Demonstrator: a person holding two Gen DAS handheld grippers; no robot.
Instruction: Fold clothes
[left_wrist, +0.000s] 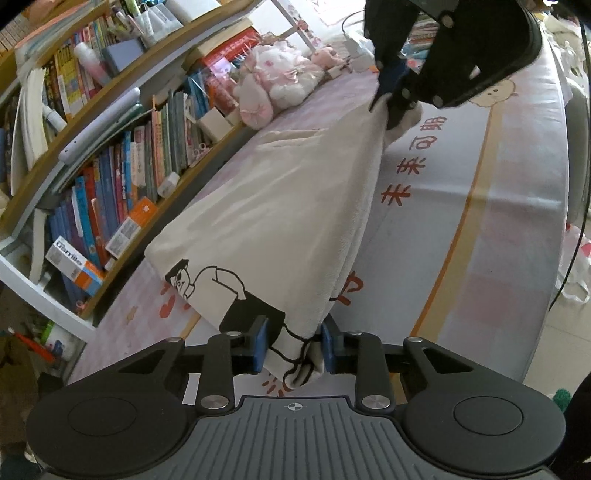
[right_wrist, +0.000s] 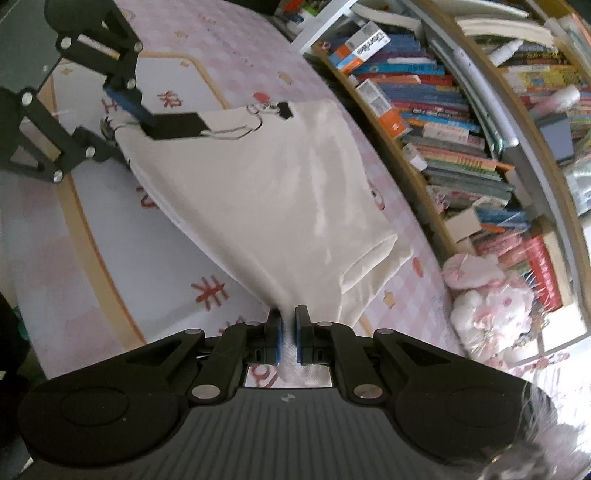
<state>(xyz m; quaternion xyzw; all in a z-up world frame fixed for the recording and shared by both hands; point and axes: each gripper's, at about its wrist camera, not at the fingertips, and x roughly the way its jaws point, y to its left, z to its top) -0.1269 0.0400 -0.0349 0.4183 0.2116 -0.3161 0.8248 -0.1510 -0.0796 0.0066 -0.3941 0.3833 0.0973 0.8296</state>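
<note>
Between the right gripper's (right_wrist: 289, 334) fingers, which are pressed nearly together, a bunched corner of the cream T-shirt (right_wrist: 266, 192) is pinched; ahead of them the cloth stretches across the bed (right_wrist: 92, 236) toward the left gripper (left_wrist: 293, 345). Its fingers stand a little apart with the printed hem corner gathered between them, and the blue pads look to touch the fabric on both sides, so I judge it gripped. Beyond both pairs of fingers runs a bookshelf (left_wrist: 110, 177). Such cloth is light, limp and sags between grips; it is best held at corners or edges, kept taut so the fold lands flat.
</note>
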